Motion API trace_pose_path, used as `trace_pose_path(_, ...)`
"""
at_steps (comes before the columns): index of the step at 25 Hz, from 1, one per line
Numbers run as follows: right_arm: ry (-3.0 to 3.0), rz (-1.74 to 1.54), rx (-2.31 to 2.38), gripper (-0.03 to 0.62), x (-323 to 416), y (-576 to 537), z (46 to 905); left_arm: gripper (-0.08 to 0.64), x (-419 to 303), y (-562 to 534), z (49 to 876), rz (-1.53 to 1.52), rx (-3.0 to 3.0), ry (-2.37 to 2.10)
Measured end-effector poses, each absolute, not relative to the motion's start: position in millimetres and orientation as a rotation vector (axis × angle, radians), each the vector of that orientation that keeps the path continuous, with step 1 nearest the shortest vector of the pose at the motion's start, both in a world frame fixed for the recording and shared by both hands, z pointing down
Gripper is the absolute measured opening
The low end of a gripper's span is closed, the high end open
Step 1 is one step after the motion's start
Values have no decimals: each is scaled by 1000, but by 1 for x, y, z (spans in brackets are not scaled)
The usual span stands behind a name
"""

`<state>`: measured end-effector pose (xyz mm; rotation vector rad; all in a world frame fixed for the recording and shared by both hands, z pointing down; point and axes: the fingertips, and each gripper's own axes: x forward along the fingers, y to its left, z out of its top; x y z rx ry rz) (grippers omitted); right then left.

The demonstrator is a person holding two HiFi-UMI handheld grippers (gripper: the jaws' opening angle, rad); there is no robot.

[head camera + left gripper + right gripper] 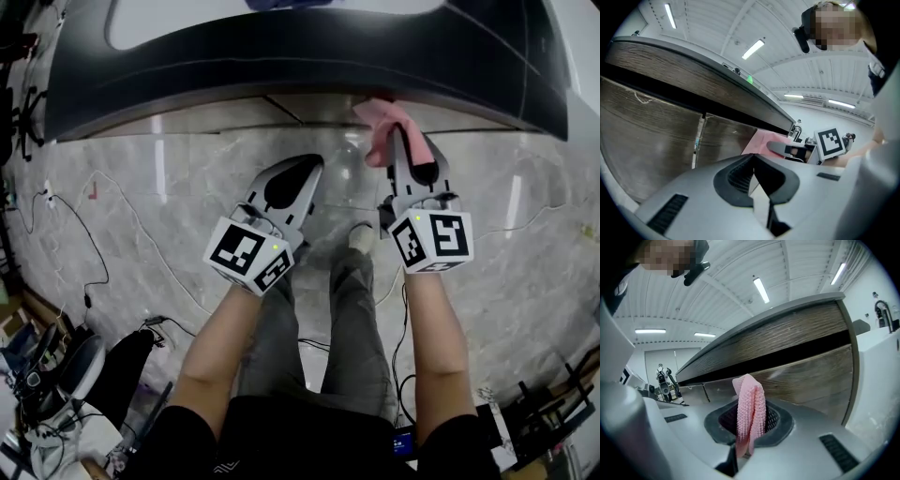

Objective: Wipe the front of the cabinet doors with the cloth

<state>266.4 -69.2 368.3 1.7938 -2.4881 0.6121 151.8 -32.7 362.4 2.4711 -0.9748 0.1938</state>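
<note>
A pink knitted cloth (386, 128) hangs folded from my right gripper (406, 142), which is shut on it. The cloth's top lies against the cabinet front just under the dark countertop (281, 66). In the right gripper view the cloth (750, 411) stands up between the jaws before the wood-grain cabinet doors (811, 376). My left gripper (296, 178) hovers to the left, shut and empty, apart from the doors. The left gripper view looks past its jaws (754, 180) at two brown doors (651, 140), with the cloth (759, 140) and the right gripper (797, 151) to the right.
The marble floor (141, 216) carries thin cables (94, 262) on the left. Dark equipment (66, 375) sits at the lower left. The person's legs (347, 309) stand below the grippers. A faucet (882, 312) rises at the counter's right end.
</note>
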Motion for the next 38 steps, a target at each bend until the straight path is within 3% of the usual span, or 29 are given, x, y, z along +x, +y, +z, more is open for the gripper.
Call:
trace_pose_path(22, -2221, 666, 2163, 43, 453, -35, 382, 8, 292, -17, 372, 238, 2546, -727)
trace_pose_path(30, -2300, 687, 2064, 43, 418, -12, 389, 8, 278, -14, 375, 222, 2535, -748)
trace_pose_path(38, -2351, 699, 1942, 43, 345, -10, 401, 8, 220, -13, 386, 194, 2501, -824)
